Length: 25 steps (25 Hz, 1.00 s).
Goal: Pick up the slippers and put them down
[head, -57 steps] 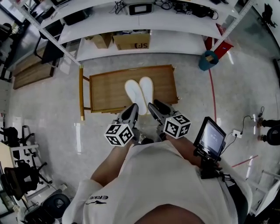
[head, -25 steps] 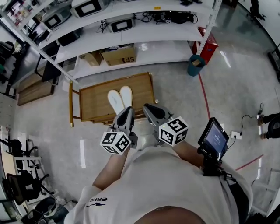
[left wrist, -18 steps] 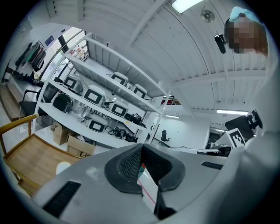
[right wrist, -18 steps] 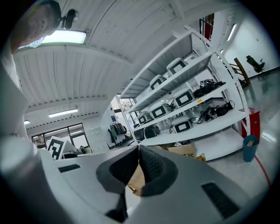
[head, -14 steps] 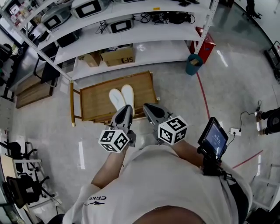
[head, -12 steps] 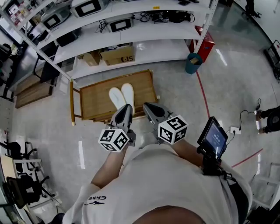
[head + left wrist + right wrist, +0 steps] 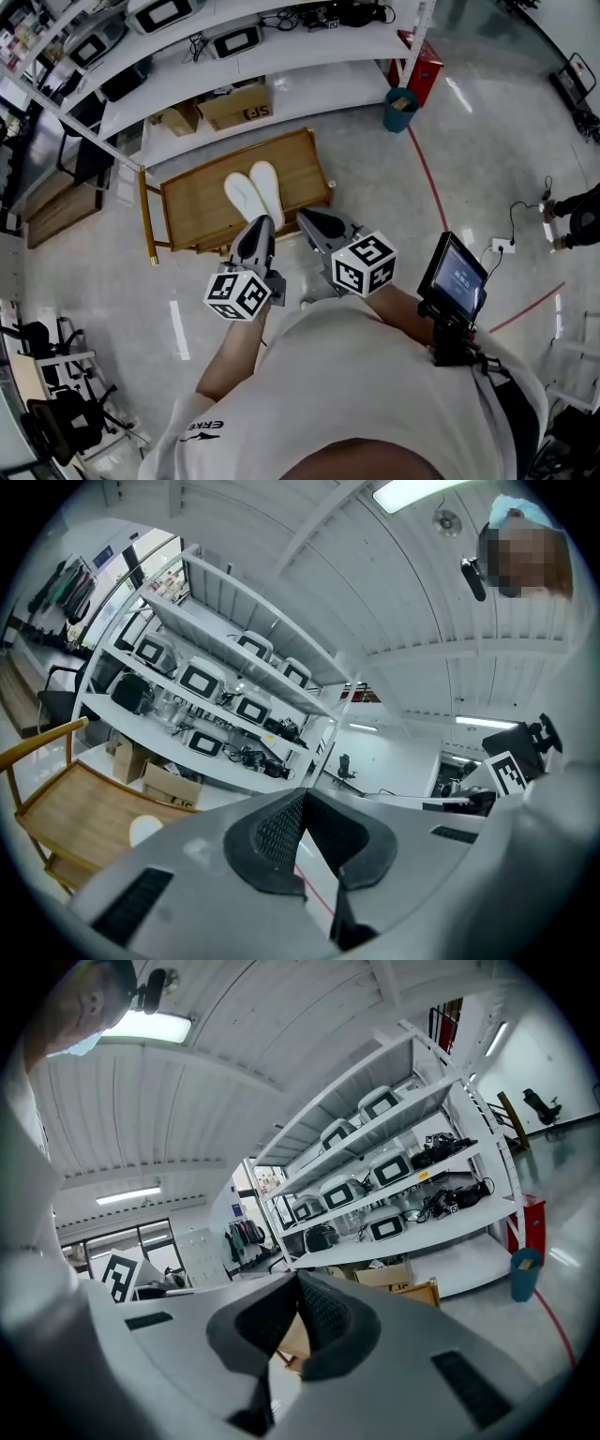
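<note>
Lying side by side on a low wooden tray table point(image 7: 192, 202), a pair of slippers point(image 7: 251, 192) is noted; nothing else is seen on its top. The tray table is rimmed by a raised edge and is set on the pale floor point(image 7: 375, 178), close in front of a long white shelf unit point(image 7: 309, 80).

- Lowest shelf board: two cardboard boxes point(image 7: 234, 105) are kept there, just behind the tray table; their contents cannot be made out.
- Teal bin point(image 7: 400, 106): stood on the floor at the shelf unit's right end, with something tan held inside it. A red box point(image 7: 419, 67) is placed just behind it.
- Upper boards: loaded with grey screen-fronted devices point(image 7: 232, 41) and loose cables.

Slippers: white, flat, long ovals with rounded ends. They are laid parallel, touching or nearly touching along their inner edges, near the middle of the tray top. Whether soles or insoles are turned up cannot be told.

Left gripper point(image 7: 260, 222): held about level on the near side of the tray table. In the head view its tip is overlaid on the table's near edge, just short of the slippers; no contact is shown. In the left gripper view the pads are seen met at the tips, so the jaws are closed, with nothing gripped.

Right gripper point(image 7: 302, 217): held beside the left one, tipped slightly down. Its jaws are likewise closed tip to tip and nothing is held between them.
</note>
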Each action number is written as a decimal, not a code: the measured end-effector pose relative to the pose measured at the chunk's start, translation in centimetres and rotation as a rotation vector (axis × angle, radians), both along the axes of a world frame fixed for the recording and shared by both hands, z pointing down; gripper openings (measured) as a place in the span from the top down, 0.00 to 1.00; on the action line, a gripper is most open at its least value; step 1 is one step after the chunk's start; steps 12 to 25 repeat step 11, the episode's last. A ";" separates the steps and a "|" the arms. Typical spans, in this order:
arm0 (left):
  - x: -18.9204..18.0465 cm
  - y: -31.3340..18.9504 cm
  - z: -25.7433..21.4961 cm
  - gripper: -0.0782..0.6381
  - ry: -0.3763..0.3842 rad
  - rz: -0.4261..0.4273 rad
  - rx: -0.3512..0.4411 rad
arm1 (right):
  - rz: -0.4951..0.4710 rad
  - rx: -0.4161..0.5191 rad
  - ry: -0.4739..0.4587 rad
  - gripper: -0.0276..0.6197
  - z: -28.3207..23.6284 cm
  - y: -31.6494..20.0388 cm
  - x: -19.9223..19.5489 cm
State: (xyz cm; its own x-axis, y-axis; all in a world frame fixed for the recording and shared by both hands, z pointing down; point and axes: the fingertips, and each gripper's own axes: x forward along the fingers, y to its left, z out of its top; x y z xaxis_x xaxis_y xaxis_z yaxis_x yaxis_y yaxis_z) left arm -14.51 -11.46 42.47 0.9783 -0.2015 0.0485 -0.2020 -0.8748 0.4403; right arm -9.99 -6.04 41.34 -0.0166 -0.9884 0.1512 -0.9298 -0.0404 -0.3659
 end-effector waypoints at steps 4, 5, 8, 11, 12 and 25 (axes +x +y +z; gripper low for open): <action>-0.4 0.1 0.6 0.89 -0.017 0.015 -0.012 | 0.003 -0.014 0.000 0.95 0.3 0.0 -0.7; -0.4 0.0 0.7 0.89 -0.019 0.017 -0.014 | 0.004 -0.016 0.000 0.95 0.3 0.0 -0.7; -0.3 -0.2 0.9 0.89 -0.023 0.023 -0.017 | 0.006 -0.023 0.000 0.95 0.6 -0.2 -0.7; -0.1 -0.4 1.1 0.89 -0.025 0.023 -0.022 | 0.007 -0.029 0.001 0.95 0.7 -0.3 -0.5; -0.1 -0.4 1.1 0.89 -0.025 0.023 -0.022 | 0.007 -0.029 0.001 0.95 0.7 -0.3 -0.5; -0.1 -0.4 1.1 0.89 -0.025 0.023 -0.022 | 0.007 -0.029 0.001 0.95 0.7 -0.3 -0.5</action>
